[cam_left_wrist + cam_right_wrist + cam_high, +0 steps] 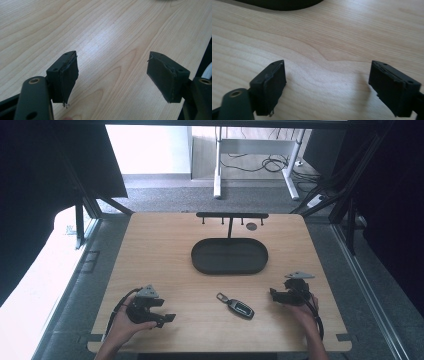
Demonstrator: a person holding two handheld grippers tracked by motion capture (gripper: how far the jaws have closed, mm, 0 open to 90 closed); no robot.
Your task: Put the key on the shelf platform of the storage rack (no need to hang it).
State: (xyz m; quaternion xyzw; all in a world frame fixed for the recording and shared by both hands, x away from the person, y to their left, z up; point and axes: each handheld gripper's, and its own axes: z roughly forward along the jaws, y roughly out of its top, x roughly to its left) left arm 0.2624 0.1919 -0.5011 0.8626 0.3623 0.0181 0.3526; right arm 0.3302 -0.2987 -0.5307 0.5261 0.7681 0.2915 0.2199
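Two grippers are resting low over the wooden counter (165, 250), one at each side of the car key (235, 305). The left gripper (169, 318) is holding its jaws wide apart with nothing between them, and the right gripper (273, 293) is doing the same. The car key is lying between them, touching neither, just in front of the dark oval tray (229, 268).
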